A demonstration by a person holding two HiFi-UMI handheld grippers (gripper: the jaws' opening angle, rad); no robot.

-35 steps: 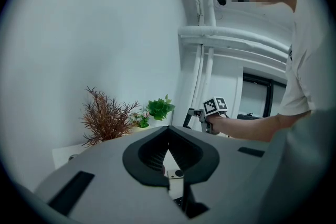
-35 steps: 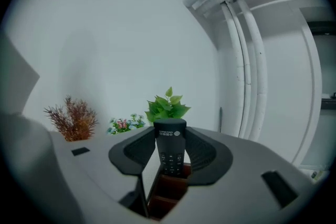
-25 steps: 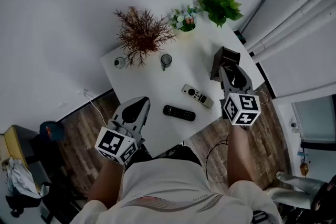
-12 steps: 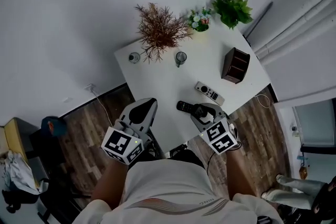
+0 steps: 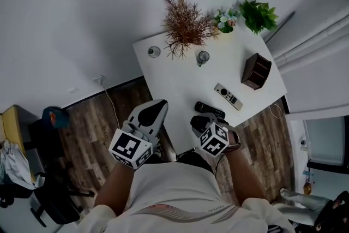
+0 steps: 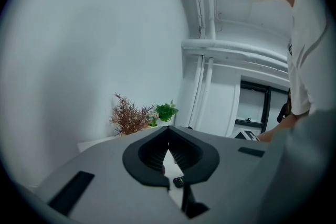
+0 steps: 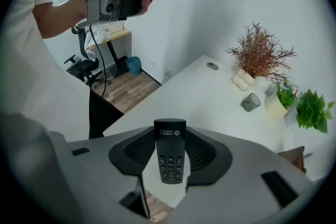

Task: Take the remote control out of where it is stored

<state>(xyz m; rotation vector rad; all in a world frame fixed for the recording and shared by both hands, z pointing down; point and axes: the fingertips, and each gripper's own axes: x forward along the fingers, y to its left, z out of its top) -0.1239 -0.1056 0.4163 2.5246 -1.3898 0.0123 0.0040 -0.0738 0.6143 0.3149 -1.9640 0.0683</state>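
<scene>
Swinging the right gripper (image 5: pixel 197 120) down and away from the brown holder (image 5: pixel 256 71), its perch of a second ago, to a spot well apart from it over the white table (image 5: pixel 180 84). Pinches the top end of a black remote (image 7: pixel 169 157) between jaw tips spread just as wide as the remote, with the rest of it hanging clear of the pads. Puts that remote out of storage, by the look of it, with only the setting-down left. Joins a second black remote (image 5: pixel 210 110) and a pale remote (image 5: pixel 228 96), both lying flat near the holder, the pale one closer to it. Keeps the left gripper (image 5: pixel 159 105) farther still from the holder, closed tight on nothing. Offers open tabletop from the holder across to the dried plant (image 5: pixel 185 22) and small cup (image 5: pixel 203 56); offers far less on the holder's near side, with the remotes close to the table's edge and wooden floor (image 5: pixel 103 117) below.
</scene>
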